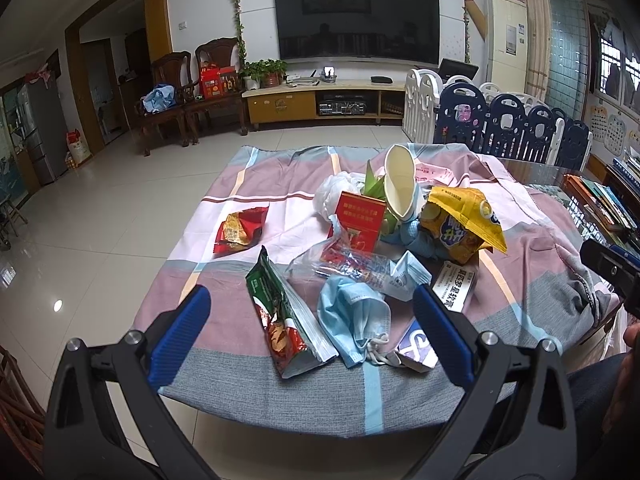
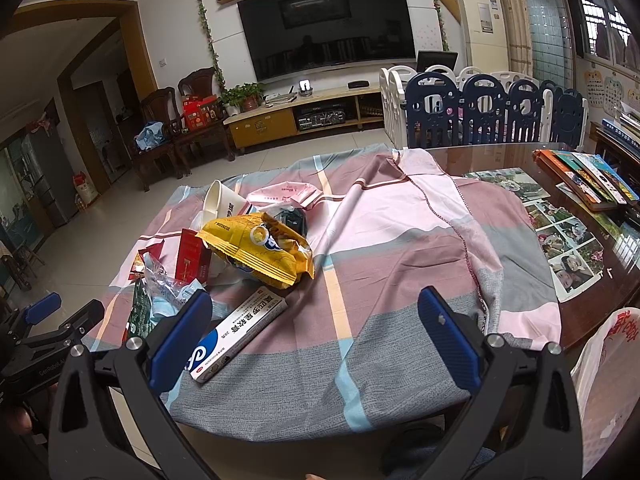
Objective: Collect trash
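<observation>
Trash lies piled on a checked cloth [image 1: 224,208] over the table. In the left wrist view I see a green-red snack bag [image 1: 286,320], a blue face mask [image 1: 354,320], a red box [image 1: 360,220], a paper cup [image 1: 400,184], a yellow snack bag [image 1: 464,224] and a red wrapper [image 1: 238,230]. My left gripper [image 1: 312,312] is open, above the table's near edge, around the mask and bag. My right gripper [image 2: 316,316] is open and empty over bare cloth [image 2: 380,248]; a white-blue ointment box [image 2: 236,336] lies by its left finger. The yellow bag [image 2: 260,248] sits beyond.
A white plastic bag [image 2: 608,368] with red print hangs at the right table edge. Books [image 2: 588,176] and photos [image 2: 568,240] lie on the glass table top at the right. A playpen fence [image 2: 480,108] and TV stand [image 2: 296,112] are beyond.
</observation>
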`<state>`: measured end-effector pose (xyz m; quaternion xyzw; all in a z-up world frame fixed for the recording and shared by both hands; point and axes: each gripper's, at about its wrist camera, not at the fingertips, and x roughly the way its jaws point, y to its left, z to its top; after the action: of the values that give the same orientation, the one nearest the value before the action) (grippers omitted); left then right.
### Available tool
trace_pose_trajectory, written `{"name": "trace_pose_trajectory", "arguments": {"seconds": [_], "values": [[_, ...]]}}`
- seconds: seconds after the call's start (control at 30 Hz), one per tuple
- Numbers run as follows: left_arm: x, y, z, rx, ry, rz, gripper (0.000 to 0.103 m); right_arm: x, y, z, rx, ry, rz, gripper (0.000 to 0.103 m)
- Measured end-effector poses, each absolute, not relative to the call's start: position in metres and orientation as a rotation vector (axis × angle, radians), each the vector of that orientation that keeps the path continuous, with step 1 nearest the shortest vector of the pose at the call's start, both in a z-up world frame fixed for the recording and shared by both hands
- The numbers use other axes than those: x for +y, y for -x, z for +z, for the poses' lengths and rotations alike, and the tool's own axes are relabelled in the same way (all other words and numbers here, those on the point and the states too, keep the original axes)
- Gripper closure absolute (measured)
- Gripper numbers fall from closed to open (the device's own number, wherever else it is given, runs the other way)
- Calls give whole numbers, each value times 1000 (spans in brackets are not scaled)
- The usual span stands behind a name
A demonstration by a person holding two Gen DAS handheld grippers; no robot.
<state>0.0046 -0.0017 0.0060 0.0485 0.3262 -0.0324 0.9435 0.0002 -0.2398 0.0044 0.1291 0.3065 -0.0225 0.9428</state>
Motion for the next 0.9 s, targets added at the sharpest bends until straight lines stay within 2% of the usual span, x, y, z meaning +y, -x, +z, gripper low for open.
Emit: {"name": "trace_pose_trajectory", "arguments": {"seconds": [0.9], "values": [[-7,-7,2,698,-120,-113,3,-232,-3,3,585,-245,-17,3]]}}
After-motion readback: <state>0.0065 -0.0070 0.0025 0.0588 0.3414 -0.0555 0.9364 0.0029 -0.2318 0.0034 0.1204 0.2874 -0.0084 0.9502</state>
